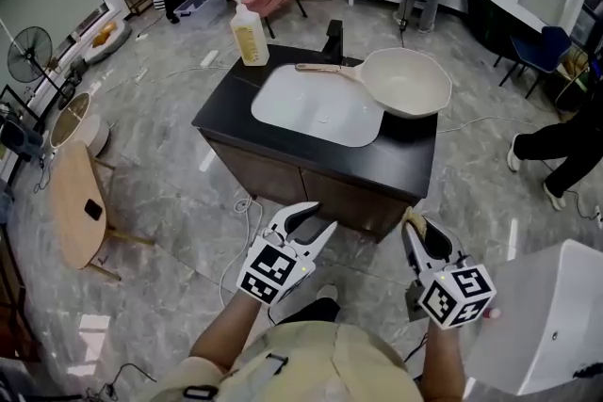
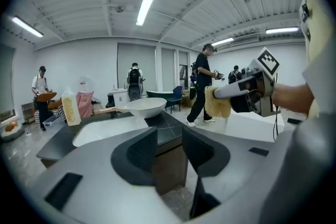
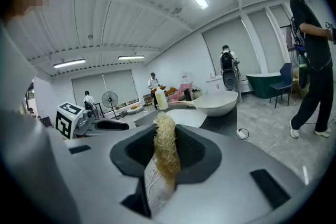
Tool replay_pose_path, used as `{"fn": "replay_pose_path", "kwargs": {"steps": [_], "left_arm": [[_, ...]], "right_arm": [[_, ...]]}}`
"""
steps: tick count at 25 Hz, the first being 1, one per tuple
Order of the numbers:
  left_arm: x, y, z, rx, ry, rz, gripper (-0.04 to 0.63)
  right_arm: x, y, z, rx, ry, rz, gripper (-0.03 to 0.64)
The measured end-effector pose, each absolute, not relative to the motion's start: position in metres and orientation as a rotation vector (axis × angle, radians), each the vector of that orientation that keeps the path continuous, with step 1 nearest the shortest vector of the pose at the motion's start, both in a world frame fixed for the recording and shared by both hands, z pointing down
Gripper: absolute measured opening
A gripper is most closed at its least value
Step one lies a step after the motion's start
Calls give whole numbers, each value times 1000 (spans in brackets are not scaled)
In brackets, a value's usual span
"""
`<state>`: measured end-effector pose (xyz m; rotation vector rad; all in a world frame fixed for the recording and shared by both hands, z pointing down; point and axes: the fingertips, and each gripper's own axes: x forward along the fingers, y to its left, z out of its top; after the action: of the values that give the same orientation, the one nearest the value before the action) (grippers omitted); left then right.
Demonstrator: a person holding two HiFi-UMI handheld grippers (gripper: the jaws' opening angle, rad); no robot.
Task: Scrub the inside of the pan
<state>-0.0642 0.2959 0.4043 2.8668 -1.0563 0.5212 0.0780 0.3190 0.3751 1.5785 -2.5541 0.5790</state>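
A cream pan (image 1: 407, 82) with a pale wooden handle rests on the black counter (image 1: 415, 155), its bowl at the right rim of the white sink (image 1: 318, 105). Both grippers hang in front of the counter, well short of it. My left gripper (image 1: 317, 219) is open with nothing between its jaws, and past them I see the pan (image 2: 143, 107). My right gripper (image 1: 413, 223) is shut on a straw-coloured loofah scrubber (image 3: 166, 149) that stands up between its pads. The pan (image 3: 215, 103) lies ahead of it. The scrubber (image 2: 218, 102) also shows in the left gripper view.
A soap bottle (image 1: 249, 35) stands at the counter's far left corner, with a black faucet (image 1: 333, 40) behind the sink. A person's legs (image 1: 565, 141) are at the right and a white unit (image 1: 551, 315) at the lower right. A wooden table (image 1: 75, 202) stands at the left.
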Motion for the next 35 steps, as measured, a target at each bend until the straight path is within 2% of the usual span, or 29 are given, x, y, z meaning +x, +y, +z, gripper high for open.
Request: {"fn": "replay_pose_path", "kwargs": {"steps": [8, 16, 20, 35], "left_arm": [[-80, 215, 415, 2992, -1062, 808, 179], [-66, 138, 417, 3106, -1090, 1089, 218], [-59, 90, 423, 3131, -1101, 1300, 222], [-14, -89, 443, 3020, -1039, 1737, 228]], "right_arm": [[70, 251, 378, 1585, -2527, 601, 108], [95, 182, 377, 1591, -2495, 539, 109], [109, 134, 379, 1568, -2514, 529, 109], [161, -14, 371, 1425, -2525, 448, 109]]}}
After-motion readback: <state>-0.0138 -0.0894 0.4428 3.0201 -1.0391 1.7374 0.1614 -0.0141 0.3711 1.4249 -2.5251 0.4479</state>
